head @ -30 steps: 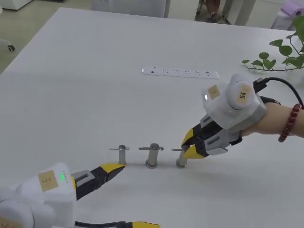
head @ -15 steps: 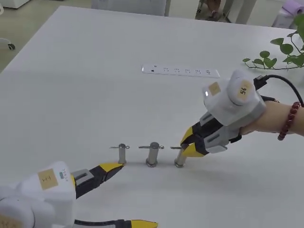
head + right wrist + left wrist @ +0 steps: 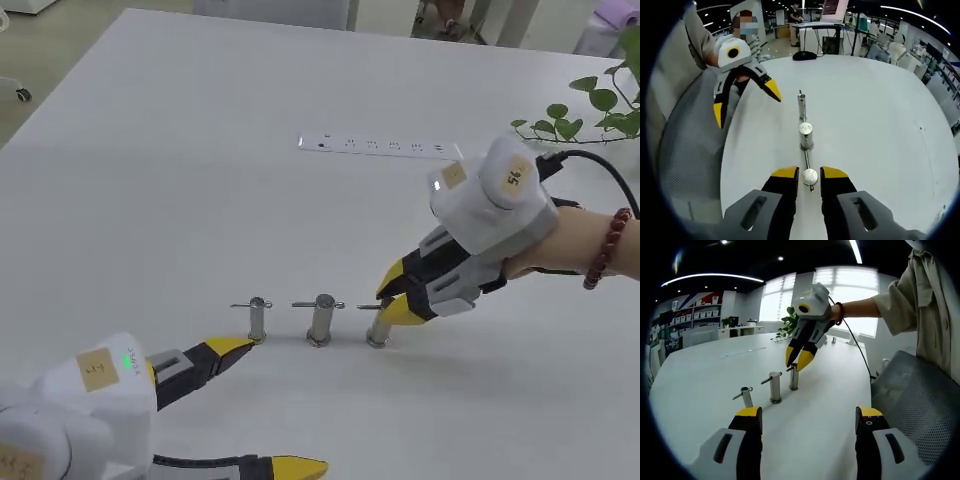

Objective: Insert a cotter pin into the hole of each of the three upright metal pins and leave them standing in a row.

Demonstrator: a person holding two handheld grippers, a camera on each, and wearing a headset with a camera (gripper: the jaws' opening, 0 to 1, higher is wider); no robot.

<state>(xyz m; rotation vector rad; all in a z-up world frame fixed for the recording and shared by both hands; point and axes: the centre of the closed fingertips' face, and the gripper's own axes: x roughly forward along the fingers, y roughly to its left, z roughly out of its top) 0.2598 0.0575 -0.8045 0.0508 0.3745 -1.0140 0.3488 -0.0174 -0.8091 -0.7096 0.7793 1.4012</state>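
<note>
We rate cotter pin (image 3: pixel 807 161) light, stiff, slippery: pinch its loop; R gripper (image 3: pixel 810 172) barely parted round it, hold unclear; L gripper (image 3: pixel 808 412) wide, empty

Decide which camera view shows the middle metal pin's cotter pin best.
Head view: the cotter pin crosses the middle metal pin side-on, both ends visible. Left gripper view shows one end sticking out; right gripper view looks along the row, foreshortening it.

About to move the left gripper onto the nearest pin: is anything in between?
Nothing visible: only bare table lies between the open left gripper and the nearest pin. The right gripper is off at the far pin.
</note>
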